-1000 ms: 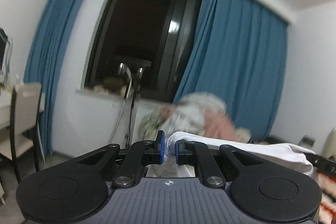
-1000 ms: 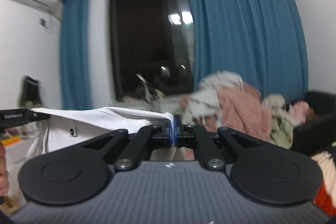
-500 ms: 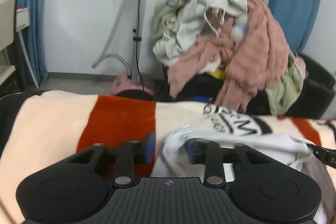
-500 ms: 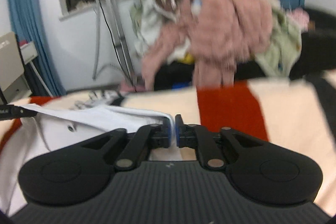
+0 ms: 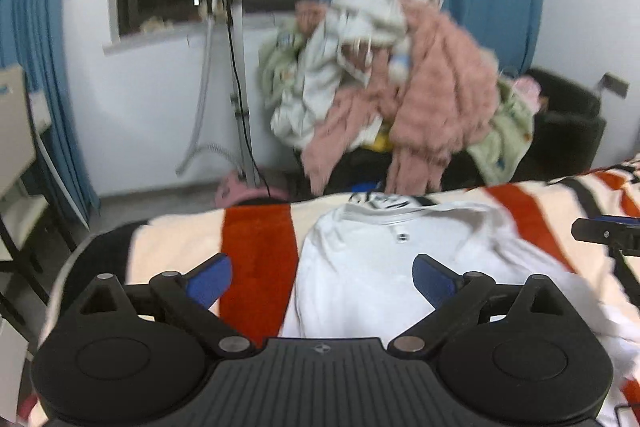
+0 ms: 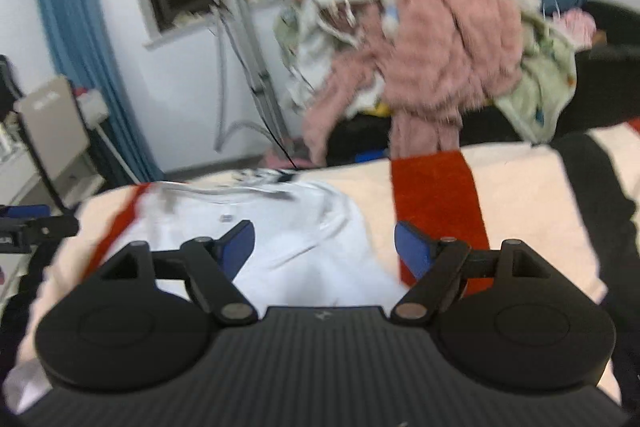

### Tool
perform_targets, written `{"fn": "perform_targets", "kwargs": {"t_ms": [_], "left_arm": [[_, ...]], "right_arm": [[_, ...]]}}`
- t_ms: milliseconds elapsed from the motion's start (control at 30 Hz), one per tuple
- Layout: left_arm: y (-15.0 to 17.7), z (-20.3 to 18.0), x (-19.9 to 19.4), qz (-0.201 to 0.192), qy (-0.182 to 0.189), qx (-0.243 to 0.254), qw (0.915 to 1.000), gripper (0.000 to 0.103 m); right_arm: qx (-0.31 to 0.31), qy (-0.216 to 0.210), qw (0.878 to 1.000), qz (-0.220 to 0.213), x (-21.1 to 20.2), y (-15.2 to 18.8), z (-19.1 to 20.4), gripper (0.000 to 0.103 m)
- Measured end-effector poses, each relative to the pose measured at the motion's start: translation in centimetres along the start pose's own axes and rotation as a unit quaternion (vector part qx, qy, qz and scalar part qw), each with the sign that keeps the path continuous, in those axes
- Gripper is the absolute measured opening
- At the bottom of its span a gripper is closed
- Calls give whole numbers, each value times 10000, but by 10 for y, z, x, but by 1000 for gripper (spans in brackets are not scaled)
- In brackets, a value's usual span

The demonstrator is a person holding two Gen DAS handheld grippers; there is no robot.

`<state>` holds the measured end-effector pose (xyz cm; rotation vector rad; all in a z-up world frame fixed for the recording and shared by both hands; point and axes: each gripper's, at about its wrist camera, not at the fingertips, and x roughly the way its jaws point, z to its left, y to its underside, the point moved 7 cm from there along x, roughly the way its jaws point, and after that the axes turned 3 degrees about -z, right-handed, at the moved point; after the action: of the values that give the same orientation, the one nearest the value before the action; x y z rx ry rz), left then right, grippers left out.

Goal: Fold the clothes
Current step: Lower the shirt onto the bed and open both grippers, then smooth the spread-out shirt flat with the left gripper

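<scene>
With both the left gripper (image 5: 322,277) and right gripper (image 6: 324,247) gaping wide, the white shirt (image 5: 384,267) is lying loose on the striped blanket (image 5: 260,247) — wrinkles risking a crooked fold.

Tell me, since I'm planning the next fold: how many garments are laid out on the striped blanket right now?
1: a white collared shirt lies on the striped blanket, collar toward the far edge. More may be hidden behind the gripper bodies.
</scene>
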<state>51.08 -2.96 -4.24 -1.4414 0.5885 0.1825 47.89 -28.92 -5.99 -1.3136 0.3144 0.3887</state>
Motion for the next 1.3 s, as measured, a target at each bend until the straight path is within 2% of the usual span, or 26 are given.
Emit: {"fn": "perform_targets", "kwargs": {"t_ms": [167,367,500,667,833,967,1167,1233,1300], "left_arm": [[28,-32,-123,-453,-65,-149,9988,98],[84,-75,-261,-783,-160,-43,9968,98],[115,-94,-330,-955,-212,-66,9952,98],[137,-114,-381,-998,-205,-336,9942,98],[157,-117,-396,-1133,-175,-807,9901,98],[173,-114,-383,-1167,-259,-834,9893,96],[192,-95,-317,-887,-442,-1006,9900,89],[193,-83,-285,-745,-492,-1127,9896,85],[191,-70,-248,-588,-575,-1180,9896,74]], "right_arm": [[-42,-242,9985,-488,-110,20,35,78],[-430,-407,9951,-794,-235,72,76,80],[-687,-555,9918,-925,-289,100,90,80],[-576,-624,9904,-1092,-322,121,90,80],[-163,-755,9914,-1055,-334,132,82,80],[-76,-859,9879,-1288,-331,137,73,80],[10,-616,9929,-1021,-297,156,56,80],[-18,-559,9940,-938,-286,162,52,80],[-86,-469,9950,-875,-275,168,50,80]]}}
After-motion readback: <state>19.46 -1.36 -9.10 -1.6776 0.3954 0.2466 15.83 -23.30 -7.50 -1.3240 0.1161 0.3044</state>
